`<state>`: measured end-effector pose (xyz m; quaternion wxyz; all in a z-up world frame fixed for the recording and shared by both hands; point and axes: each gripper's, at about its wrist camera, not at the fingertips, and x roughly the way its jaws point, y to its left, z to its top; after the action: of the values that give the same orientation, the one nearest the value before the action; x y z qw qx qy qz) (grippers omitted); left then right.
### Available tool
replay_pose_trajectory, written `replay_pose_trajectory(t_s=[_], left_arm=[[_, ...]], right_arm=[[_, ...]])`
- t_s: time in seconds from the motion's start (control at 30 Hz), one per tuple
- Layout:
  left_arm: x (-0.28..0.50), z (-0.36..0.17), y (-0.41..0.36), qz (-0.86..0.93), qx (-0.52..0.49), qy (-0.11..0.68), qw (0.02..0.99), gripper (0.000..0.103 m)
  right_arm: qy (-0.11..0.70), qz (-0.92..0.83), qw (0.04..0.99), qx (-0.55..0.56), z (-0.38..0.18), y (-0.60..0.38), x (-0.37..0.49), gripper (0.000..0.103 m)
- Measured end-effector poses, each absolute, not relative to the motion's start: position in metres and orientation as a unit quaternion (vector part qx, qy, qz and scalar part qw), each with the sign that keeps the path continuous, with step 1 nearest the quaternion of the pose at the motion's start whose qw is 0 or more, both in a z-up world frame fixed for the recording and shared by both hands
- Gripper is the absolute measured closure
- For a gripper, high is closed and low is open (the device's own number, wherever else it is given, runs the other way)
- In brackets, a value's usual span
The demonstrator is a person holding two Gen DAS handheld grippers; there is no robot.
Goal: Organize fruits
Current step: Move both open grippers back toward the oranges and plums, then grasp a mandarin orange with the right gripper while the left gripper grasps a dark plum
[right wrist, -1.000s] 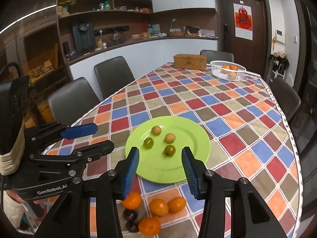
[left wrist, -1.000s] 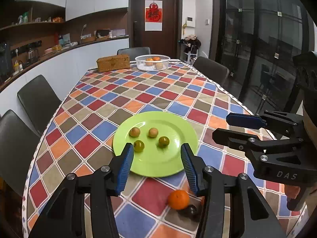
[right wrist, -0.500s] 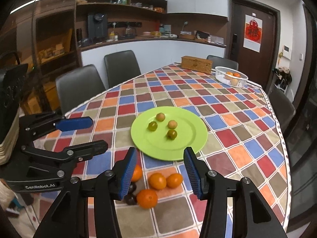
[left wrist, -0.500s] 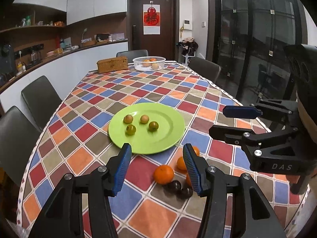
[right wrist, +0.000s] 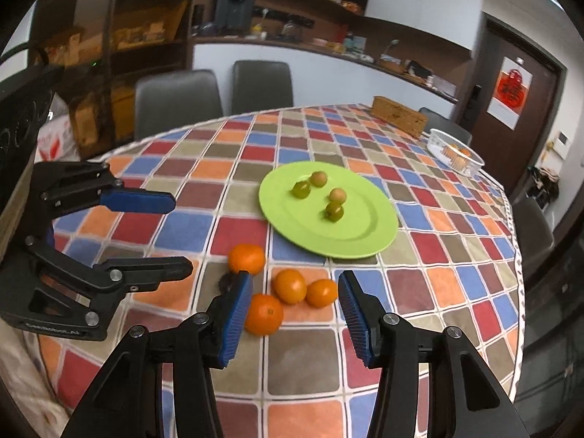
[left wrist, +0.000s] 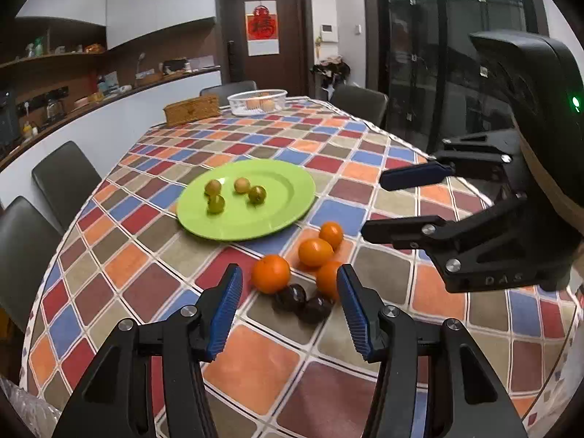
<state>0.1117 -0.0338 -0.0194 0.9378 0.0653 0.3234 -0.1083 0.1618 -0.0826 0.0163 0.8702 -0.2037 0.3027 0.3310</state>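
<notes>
Two handheld two-finger tongs, both spread wide and holding nothing: the left gripper [left wrist: 288,310] with blue ribbed pads hangs low over the near end of the table, and the right gripper [right wrist: 295,310], same build, hangs beside it, angled in from the other side. Between and just beyond the fingers lies a loose cluster of four round orange mandarins: the nearest mandarin [right wrist: 263,314] sits just beside the right gripper's left pad, two smaller ones [right wrist: 290,286] touch each other ahead of it, and a fourth [right wrist: 246,258] sits a little apart to the left. Two dark glossy plum-like fruits [left wrist: 290,297] lie touching the cluster on its near side in the left view; the right view shows only a dark sliver of them. Beyond, a flat lime-green round plate [left wrist: 288,204] carries four small greenish-yellow fruits [left wrist: 257,194], well spaced. All rest on a multicoloured diamond-check tablecloth [left wrist: 255,365]. At the far end stand a white mesh basket [left wrist: 257,101] with orange fruit inside and a woven brown box [left wrist: 191,109]. Handling judgement: mandarins are light, slightly yielding, prone to roll on the cloth; take each across its widest middle with a gentle squeeze. Dark fruits look smooth and slippery, likely softer; grip centrally and lightly. Crowding means neighbours may be nudged.
</notes>
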Motion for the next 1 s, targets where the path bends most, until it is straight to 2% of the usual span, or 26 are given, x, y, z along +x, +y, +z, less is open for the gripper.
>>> replay_pose_trajectory(t_s=[0.27,0.67,1.0], left_arm=[[0.116,-0.041,-0.043,-0.132,0.068,0.348,0.925,0.055],[0.130,-0.071,-0.044,-0.151,0.062,0.384,0.909,0.069],[0.138,-0.082,-0.042,-0.157,0.060,0.398,0.902,0.070]], right_arm=[[0.316,0.371,0.842,-0.232,-0.006,-0.078,0.165,0.053],[0.349,0.412,0.804,-0.248,-0.037,-0.069,0.177,0.053],[0.360,0.429,0.790,-0.250,-0.049,-0.063,0.184,0.053]])
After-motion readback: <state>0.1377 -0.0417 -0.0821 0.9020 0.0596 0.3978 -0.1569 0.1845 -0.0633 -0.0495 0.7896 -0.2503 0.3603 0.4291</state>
